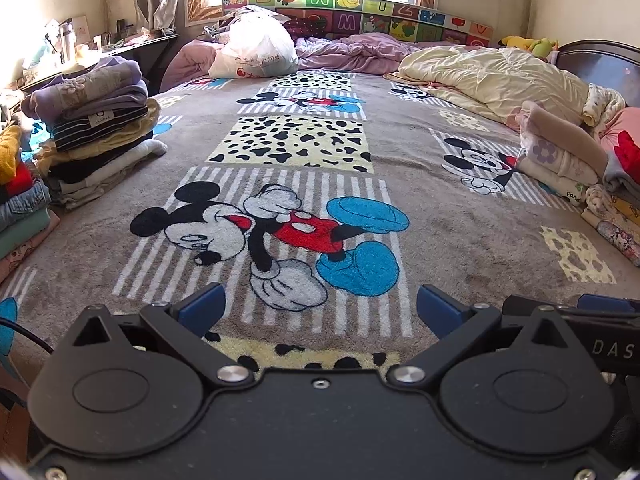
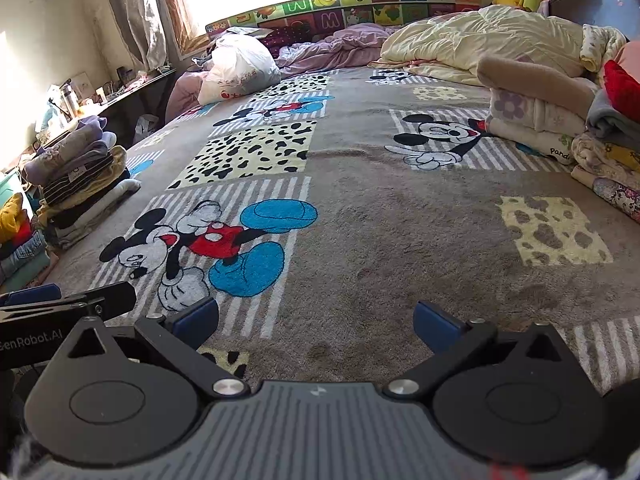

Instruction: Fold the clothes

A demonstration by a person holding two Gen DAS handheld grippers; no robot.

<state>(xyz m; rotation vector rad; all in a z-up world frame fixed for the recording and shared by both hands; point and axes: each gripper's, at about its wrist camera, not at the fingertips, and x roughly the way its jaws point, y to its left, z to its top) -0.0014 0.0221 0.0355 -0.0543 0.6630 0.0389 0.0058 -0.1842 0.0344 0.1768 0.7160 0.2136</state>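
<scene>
My left gripper (image 1: 320, 308) is open and empty, low over the Mickey Mouse blanket (image 1: 460, 240) that covers the bed. My right gripper (image 2: 316, 320) is open and empty too, beside the left one; the blanket (image 2: 400, 220) lies flat under it. A tall stack of folded clothes (image 1: 96, 128) stands at the bed's left edge, also in the right wrist view (image 2: 76, 176). A loose heap of clothes (image 1: 576, 160) lies at the right edge, also in the right wrist view (image 2: 560, 120). No garment lies between the jaws of either gripper.
A white plastic bag (image 1: 256, 48) and purple bedding (image 1: 352, 52) lie at the far end. A cream quilt (image 1: 492, 76) is bunched at the far right. A cluttered desk (image 1: 80, 56) stands left of the bed. More clothes (image 1: 20, 200) are piled at the near left.
</scene>
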